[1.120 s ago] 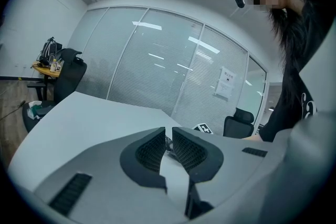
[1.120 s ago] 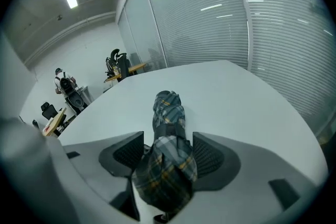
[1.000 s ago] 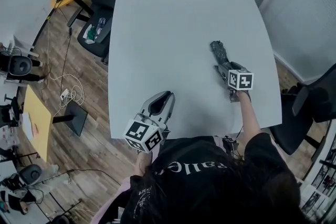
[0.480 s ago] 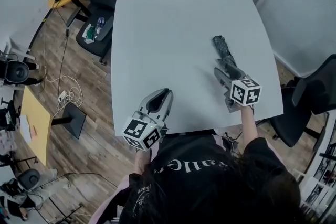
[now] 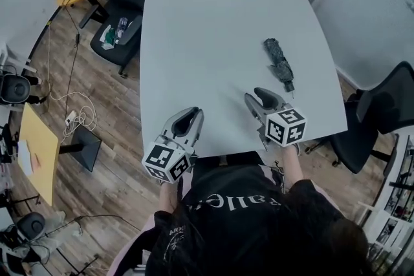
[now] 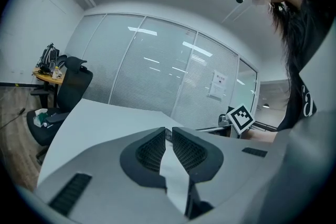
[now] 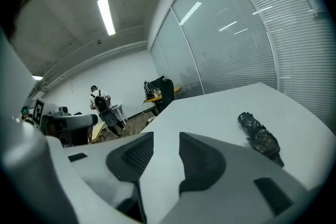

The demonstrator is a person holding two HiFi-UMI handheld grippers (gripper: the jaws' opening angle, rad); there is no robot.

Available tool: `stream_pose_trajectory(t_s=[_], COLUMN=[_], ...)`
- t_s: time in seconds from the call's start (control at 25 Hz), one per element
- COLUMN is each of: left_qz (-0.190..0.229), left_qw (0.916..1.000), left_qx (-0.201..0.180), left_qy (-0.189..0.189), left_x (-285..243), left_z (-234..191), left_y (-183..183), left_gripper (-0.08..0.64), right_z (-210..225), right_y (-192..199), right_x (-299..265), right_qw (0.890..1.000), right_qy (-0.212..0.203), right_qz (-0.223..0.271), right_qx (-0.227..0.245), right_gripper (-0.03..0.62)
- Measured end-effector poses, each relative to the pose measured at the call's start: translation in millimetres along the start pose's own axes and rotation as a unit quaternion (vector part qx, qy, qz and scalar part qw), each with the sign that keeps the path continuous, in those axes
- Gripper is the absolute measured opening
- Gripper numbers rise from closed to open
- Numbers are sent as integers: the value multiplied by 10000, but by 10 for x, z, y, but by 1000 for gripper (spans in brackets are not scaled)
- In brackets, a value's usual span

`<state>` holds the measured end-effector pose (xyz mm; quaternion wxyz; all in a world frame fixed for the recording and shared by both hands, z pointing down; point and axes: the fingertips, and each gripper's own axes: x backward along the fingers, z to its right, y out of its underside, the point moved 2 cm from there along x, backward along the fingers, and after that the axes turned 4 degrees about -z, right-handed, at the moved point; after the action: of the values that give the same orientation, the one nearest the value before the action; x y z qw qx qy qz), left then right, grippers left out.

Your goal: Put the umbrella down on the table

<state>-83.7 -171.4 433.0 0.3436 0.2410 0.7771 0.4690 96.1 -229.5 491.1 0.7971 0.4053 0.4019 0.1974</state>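
The folded dark plaid umbrella (image 5: 279,64) lies flat on the pale grey table (image 5: 207,29) towards its right side, and nothing is touching it. In the right gripper view the umbrella (image 7: 260,136) rests ahead and to the right of the jaws. My right gripper (image 5: 259,97) hovers short of it, nearer the person. Its jaws have just been closing and stand apart with nothing between them. My left gripper (image 5: 187,117) is over the table's near edge with its tips almost together and nothing held.
Black office chairs stand at the table's far left (image 5: 119,16) and right (image 5: 381,119). Cables (image 5: 77,116) and a yellow desk (image 5: 35,152) are on the wooden floor to the left. Glass partitions (image 5: 375,3) close in the far and right sides.
The right gripper has drawn back from the umbrella towards the person and risen, leaving the umbrella lying on the table. The left gripper has slid back towards the near edge.
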Motion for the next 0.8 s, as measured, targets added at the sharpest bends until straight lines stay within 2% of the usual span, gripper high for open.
stream_pose_trajectory(t_s=[0.32, 0.8], left_qz=[-146, -422], left_qw=[9998, 9977], left_qx=[-29, -114], left_qy=[124, 515], left_x=[354, 822], left_z=[-133, -217], left_y=[212, 500], left_gripper=[43, 43], right_z=[-813, -1505], right_y=[248, 642], right_x=[3, -40], right_qw=[9993, 9995], right_qy=[-370, -296], right_qz=[32, 3], right_qx=[-33, 93], right_gripper=[102, 32])
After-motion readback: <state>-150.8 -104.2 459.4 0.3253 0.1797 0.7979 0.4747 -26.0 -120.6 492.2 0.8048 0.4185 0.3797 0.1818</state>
